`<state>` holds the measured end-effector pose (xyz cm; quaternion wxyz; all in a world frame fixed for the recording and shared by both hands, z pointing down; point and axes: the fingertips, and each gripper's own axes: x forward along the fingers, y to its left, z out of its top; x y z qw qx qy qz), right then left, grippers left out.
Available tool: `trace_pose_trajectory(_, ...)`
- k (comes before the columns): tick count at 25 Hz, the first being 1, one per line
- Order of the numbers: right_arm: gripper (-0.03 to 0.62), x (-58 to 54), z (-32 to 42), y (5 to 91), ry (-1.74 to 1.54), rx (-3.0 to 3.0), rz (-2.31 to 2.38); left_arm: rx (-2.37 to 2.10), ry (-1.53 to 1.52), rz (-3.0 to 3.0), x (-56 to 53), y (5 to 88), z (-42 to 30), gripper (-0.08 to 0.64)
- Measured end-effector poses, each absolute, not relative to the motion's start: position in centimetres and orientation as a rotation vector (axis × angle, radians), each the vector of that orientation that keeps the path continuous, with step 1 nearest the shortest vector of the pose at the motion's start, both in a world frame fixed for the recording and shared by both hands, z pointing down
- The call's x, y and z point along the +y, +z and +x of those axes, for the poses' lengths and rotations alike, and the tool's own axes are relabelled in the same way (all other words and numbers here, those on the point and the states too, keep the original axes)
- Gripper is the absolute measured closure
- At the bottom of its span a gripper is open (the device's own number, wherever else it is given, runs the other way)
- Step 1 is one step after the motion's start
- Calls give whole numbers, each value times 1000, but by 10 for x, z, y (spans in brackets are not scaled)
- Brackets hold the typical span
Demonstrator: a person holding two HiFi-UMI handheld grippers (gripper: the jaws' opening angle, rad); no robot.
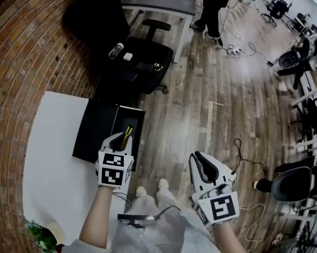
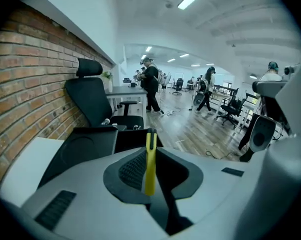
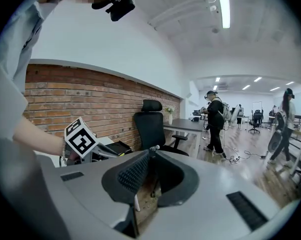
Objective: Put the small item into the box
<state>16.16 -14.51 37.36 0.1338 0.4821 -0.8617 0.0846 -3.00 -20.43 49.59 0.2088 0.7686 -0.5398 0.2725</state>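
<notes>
Two handheld grippers show from above, with a white bench (image 1: 53, 162) against a brick wall on the left. On the bench lies an open black box (image 1: 95, 130), its lid folded flat to the left and its dark compartment on the right, near the bench edge.

The left gripper (image 1: 121, 140) reaches over the near end of that compartment. Its fingers are clenched on a thin yellow stick (image 2: 150, 164) with a black tip. The stick stands upright between the ribbed pads, and the black end pokes out past the fingertips towards the box. It looks to be above the compartment, not in it, though how high above cannot be told.

The right gripper (image 1: 199, 162) hangs well apart, out over the wooden floor beside the person's feet. Its fingers are drawn together with nothing between them.

The stick looks light, stiff and probably smooth plastic, so it likely needs little force. Being narrow, it could swivel or slide in the pads. The present hold, across its flat sides around mid-length, seems sound. Letting go low over the compartment should keep it from bouncing out.

Behind the box stands a black office chair (image 1: 142, 62) with small things on its seat, and people walk about farther off.
</notes>
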Motion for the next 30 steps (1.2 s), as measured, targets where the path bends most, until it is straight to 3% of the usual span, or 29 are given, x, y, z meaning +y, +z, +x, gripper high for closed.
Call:
trace_pose_trajectory(12, 526, -141, 173, 376, 284, -2459, 1442, -1378, 1037, 1960, -218, 565, -21, 494)
trace_pose_trajectory(24, 526, -135, 164, 381, 275, -2484, 1408, -1383, 956, 1922, -215, 564, -26, 494)
trace_pose_trajectory(30, 526, -139, 147, 373, 230, -2521, 1374, -1415, 770, 2013, -210, 531, -24, 511)
